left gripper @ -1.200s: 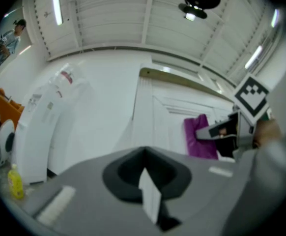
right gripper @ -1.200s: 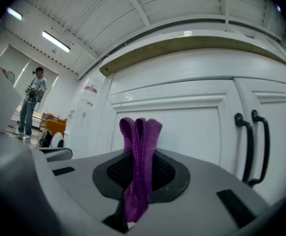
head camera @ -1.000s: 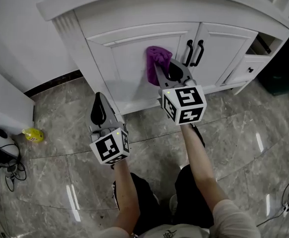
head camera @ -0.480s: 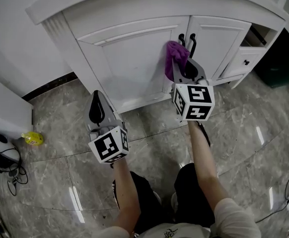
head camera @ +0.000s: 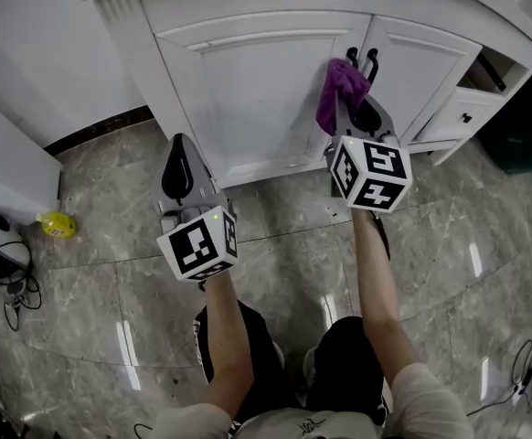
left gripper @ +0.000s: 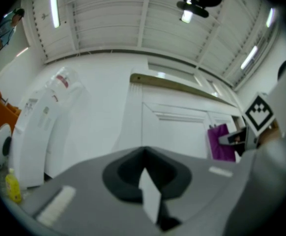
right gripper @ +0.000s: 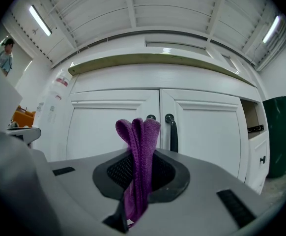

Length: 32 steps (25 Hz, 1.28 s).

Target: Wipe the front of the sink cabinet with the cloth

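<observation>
The white sink cabinet (head camera: 266,90) fills the top of the head view, with two panelled doors and a pair of black handles (head camera: 365,59) where they meet. My right gripper (head camera: 350,108) is shut on a folded purple cloth (head camera: 339,90), which it holds against the left door's right edge by the handles. In the right gripper view the purple cloth (right gripper: 139,156) stands up between the jaws before the black handles (right gripper: 172,132). My left gripper (head camera: 179,167) is shut and empty, low in front of the cabinet's left corner.
Grey marble floor tiles (head camera: 275,273) lie below. A yellow bottle (head camera: 58,224) and cables sit at the left by a white appliance (head camera: 1,167). A small drawer unit (head camera: 467,108) and a dark green bin (head camera: 526,122) stand at the right.
The right gripper has carried the purple cloth rightward across the left door, from its middle to the handles. The left gripper has stayed about where it was.
</observation>
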Motion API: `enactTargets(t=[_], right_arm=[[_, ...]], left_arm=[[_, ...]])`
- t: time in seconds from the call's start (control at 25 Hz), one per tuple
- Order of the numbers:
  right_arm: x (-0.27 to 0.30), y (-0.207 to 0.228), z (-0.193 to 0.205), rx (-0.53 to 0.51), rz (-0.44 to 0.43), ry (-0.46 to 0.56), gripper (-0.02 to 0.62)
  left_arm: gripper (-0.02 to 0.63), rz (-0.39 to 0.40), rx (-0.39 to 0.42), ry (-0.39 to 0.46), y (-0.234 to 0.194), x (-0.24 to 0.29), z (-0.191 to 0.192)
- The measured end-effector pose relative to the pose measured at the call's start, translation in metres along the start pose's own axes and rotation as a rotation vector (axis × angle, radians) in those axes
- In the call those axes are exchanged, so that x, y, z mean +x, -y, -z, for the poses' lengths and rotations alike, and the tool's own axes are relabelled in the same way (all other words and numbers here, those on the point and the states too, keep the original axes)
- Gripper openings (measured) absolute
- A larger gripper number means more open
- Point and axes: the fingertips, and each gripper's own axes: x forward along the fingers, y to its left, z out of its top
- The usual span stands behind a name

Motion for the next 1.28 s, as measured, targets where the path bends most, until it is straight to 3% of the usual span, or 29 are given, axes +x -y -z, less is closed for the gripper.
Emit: enactTargets(t=[0.08,0.16,0.36,0.52,0.64,0.8,1.0,1.16,1.28], right_arm=[[-0.003,-0.004,0.000,0.011,-0.022,0.001,0.052],[-0.012,-0.024,-0.001,0.046,-0.102,0.003,0.052],[-0.023,-0.138,-0.002,0.118,-0.431,0.046,0.052],[-0.020,-0.206,0.010,0.102,-0.555,0.076,0.052],[-0.017,-0.228,0.030,0.082,-0.561,0.071,0.052],[-0.004,-0.245,0.057,0.045,-0.553,0.024,0.052],[0.011,-0.252,0.062,-0.011,-0.535,0.034,0.052],[0.014,-0.238,0.062,-0.031,-0.514,0.051,0.052],[0.017,-0.206,0.067,-0.014,-0.453,0.038,0.052]], left_arm=[[0.005,0.002,0.014,0.003,0.000,-0.001,-0.002],[0.005,0.003,0.024,0.006,-0.001,-0.006,-0.004],[0.005,-0.070,0.080,0.025,-0.031,-0.028,-0.019],[0.005,-0.105,0.119,0.055,-0.052,-0.037,-0.034],[0.005,-0.122,0.151,0.041,-0.060,-0.040,-0.029],[0.005,-0.129,0.101,0.045,-0.063,-0.041,-0.025],[0.005,-0.104,0.056,0.052,-0.056,-0.037,-0.023],[0.005,-0.085,0.018,0.057,-0.051,-0.034,-0.021],[0.005,-0.071,0.061,0.032,-0.049,-0.033,-0.015]])
